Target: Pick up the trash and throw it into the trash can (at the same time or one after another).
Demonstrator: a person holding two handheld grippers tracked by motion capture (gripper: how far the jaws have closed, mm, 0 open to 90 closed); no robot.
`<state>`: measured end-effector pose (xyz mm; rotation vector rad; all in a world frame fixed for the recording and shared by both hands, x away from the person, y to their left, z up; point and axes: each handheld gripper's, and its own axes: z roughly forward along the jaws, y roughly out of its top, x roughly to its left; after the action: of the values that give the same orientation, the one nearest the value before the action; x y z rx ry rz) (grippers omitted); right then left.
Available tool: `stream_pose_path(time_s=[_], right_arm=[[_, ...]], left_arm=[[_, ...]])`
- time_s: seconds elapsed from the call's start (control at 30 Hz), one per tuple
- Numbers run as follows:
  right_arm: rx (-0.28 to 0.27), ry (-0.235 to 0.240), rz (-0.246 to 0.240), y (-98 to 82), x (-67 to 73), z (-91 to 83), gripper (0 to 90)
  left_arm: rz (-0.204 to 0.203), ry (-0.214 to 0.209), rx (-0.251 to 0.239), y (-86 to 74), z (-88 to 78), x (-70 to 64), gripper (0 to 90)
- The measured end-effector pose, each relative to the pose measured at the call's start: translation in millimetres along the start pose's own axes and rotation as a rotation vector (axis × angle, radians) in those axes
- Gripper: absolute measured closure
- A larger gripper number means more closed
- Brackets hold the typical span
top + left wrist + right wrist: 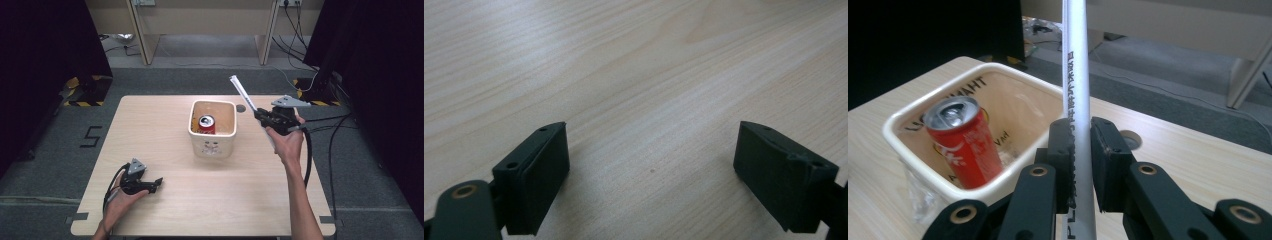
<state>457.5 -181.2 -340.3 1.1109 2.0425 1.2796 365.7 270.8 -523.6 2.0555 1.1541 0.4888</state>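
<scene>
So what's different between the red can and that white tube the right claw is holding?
The red can is short and stout; the white tube is long and thin. The can stands in the cream tub, untouched; the tube is clamped in the right gripper beside the tub. The can is upright in the high view; the tube slants up and away from the hand. Both are round-bodied and carry printed lettering.

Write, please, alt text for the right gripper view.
The right gripper is shut on a long white tube with black print, held beside a cream tub on the wooden table. In the tub a red drink can stands tilted.
</scene>
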Motion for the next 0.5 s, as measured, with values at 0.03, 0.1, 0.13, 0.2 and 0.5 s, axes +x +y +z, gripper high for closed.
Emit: stream_pose_path(time_s=[0.03,0.1,0.13,0.2,0.5], right_arm=[[0.006,0.005,-0.006,1.5,2.0,2.4,79.9],[0.011,0.02,-0.009,4.8,5.4,8.5,79.9],[0.011,0.028,-0.006,6.7,6.8,11.0,79.9],[0.007,0.038,-0.009,11.1,9.3,15.6,79.8],[0.005,0.073,-0.012,27.6,23.2,35.0,79.8]], left_arm=[[0.0,0.0,0.0,0.0,0.0,0.0,13.9],[0.0,0.0,0.0,0.0,0.0,0.0,13.9],[0.0,0.0,0.0,0.0,0.0,0.0,13.8],[0.0,0.0,0.0,0.0,0.0,0.0,13.8],[0.0,0.0,0.0,0.0,0.0,0.0,13.9]])
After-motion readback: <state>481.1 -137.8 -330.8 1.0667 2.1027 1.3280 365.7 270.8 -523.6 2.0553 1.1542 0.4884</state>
